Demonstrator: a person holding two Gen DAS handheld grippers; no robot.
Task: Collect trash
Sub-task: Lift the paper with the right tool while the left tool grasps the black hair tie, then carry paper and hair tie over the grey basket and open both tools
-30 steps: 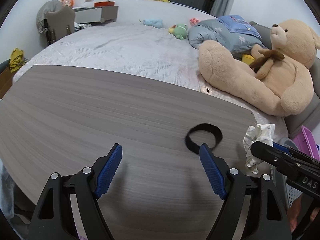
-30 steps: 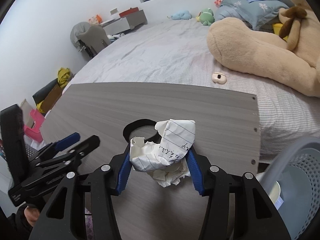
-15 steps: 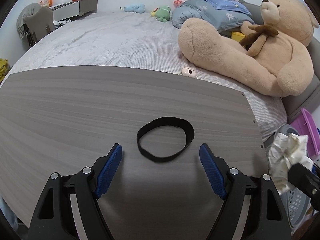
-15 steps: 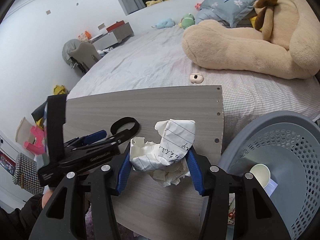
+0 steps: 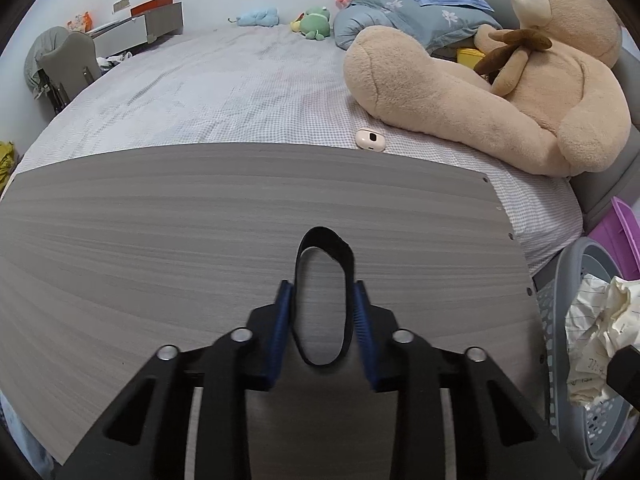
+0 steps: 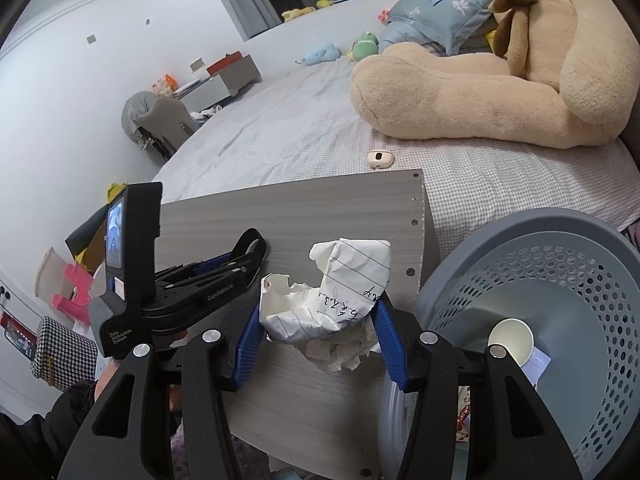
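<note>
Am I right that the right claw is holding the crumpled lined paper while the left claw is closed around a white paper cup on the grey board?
Not quite: the left wrist view shows the left claw closed on a black strap loop, not a cup. The white paper cup lies in the grey basket. The rest holds: the right claw grips the crumpled lined paper by the grey board.

Two close wrist views low over the board, both facing the bed.

Grey wood-grain board — black band loop on it
</note>
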